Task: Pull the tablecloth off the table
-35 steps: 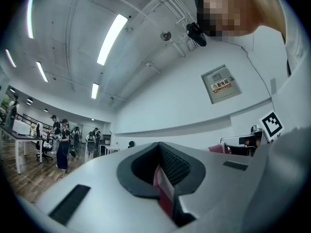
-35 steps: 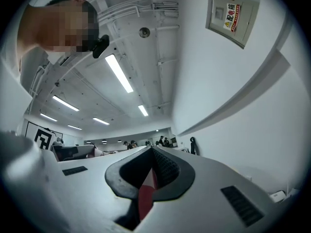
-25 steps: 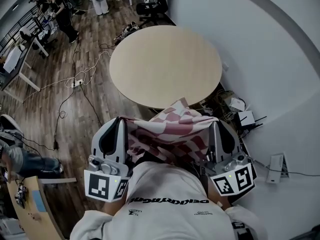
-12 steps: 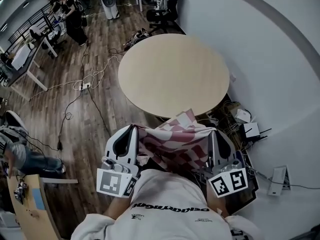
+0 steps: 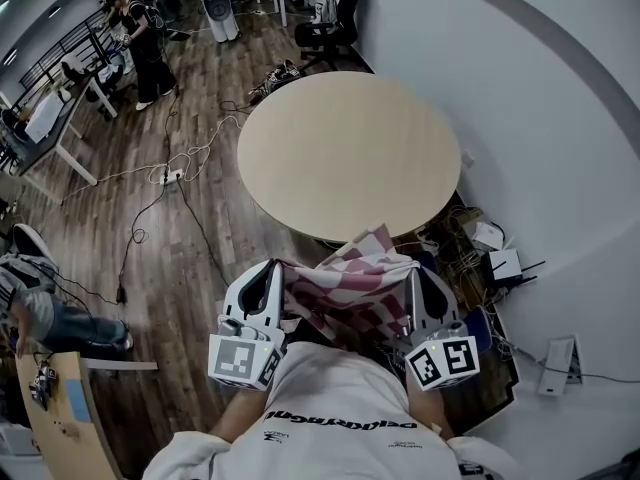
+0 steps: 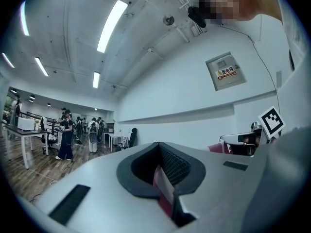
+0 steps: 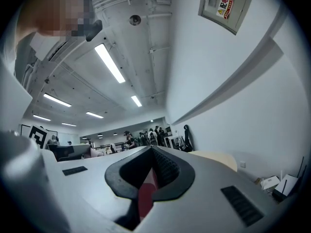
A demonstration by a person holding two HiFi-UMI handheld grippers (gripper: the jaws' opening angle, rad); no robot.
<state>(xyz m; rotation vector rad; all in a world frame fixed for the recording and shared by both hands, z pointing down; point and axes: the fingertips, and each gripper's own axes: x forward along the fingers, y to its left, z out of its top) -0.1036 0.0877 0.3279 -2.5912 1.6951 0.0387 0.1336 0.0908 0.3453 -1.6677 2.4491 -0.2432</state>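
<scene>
Between both clamped grippers, crumpled checkered tablecloth (image 5: pixel 350 278); round table (image 5: pixel 350 153) bare.

Off the table's (image 5: pixel 350 153) near edge, the left gripper (image 5: pixel 267 283) and right gripper (image 5: pixel 420 286) have drawn closer together over the past second, and the checked tablecloth (image 5: pixel 350 276) slung between them has gathered into a narrower, tighter bunch

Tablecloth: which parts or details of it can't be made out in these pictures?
- Head view: the lower part of the tablecloth hangs behind the person's shirt, so its full size is hidden.
- Left gripper view: only a red strip shows in the shut left hand-held gripper; its body covers the rest.
- Right gripper view: the same in the right hand-held gripper.
</scene>
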